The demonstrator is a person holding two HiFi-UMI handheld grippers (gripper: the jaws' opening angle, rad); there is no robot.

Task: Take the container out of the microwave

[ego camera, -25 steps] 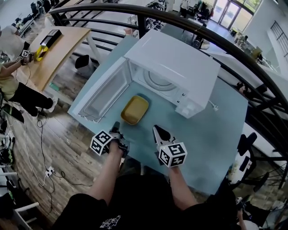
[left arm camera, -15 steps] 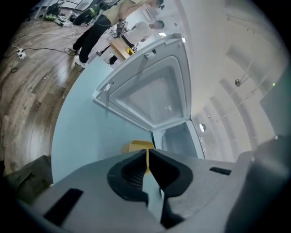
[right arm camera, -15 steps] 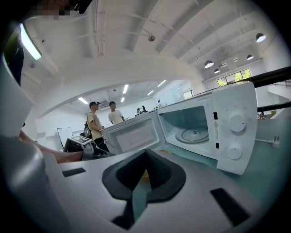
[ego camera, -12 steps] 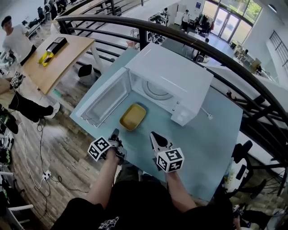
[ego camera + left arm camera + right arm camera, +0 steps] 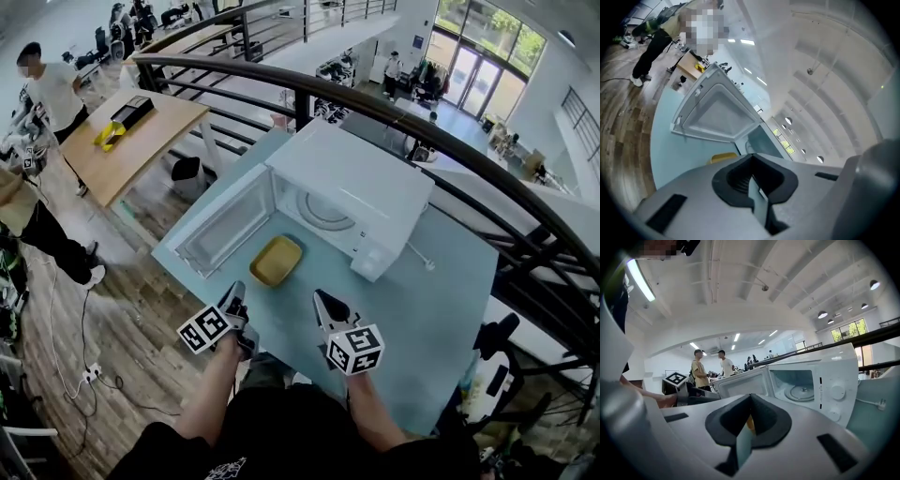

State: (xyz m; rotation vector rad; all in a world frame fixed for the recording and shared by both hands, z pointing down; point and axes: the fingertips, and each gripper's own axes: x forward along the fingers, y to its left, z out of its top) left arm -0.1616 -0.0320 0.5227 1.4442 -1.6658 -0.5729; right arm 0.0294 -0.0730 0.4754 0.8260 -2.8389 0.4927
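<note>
A shallow yellow container lies on the pale blue table, just in front of the white microwave. The microwave door hangs open to the left, and only the glass turntable shows in the cavity. My left gripper is at the near table edge, a little short and left of the container, shut and empty. My right gripper is beside it on the right, also shut and empty. The left gripper view catches the container above the closed jaws of the left gripper.
A black curved railing runs behind the microwave. A wooden table stands at the far left, and people stand near it. A white cable trails from the microwave's right side. Wood floor lies below the table's left edge.
The head view has drawn back and tilted up, showing more of the room. Both grippers stay shut near the table's front edge. The container has not moved.
</note>
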